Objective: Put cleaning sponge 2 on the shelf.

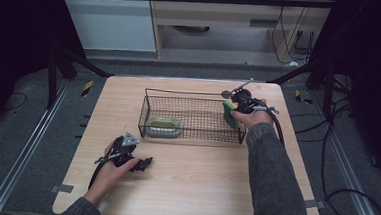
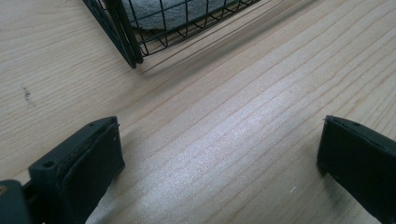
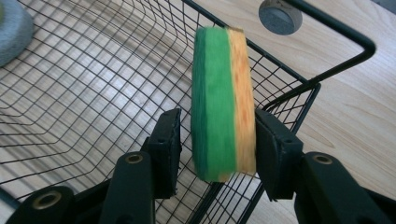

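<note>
Right gripper [image 3: 217, 140] at upper right of high view, poised over right end of wire basket [image 1: 194, 95]; sponge [image 3: 223, 100], green face beside yellow, stands on edge between jaws; left pad clear of green face, right pad at or just off yellow face, so grip judged released, sponge placed to fall inside basket; grey pad [image 1: 164, 126] lies at basket's left end; left gripper [image 2: 219, 154] rests idle at lower left of table [image 1: 198, 188], jaws spread wide over bare wood.
</note>
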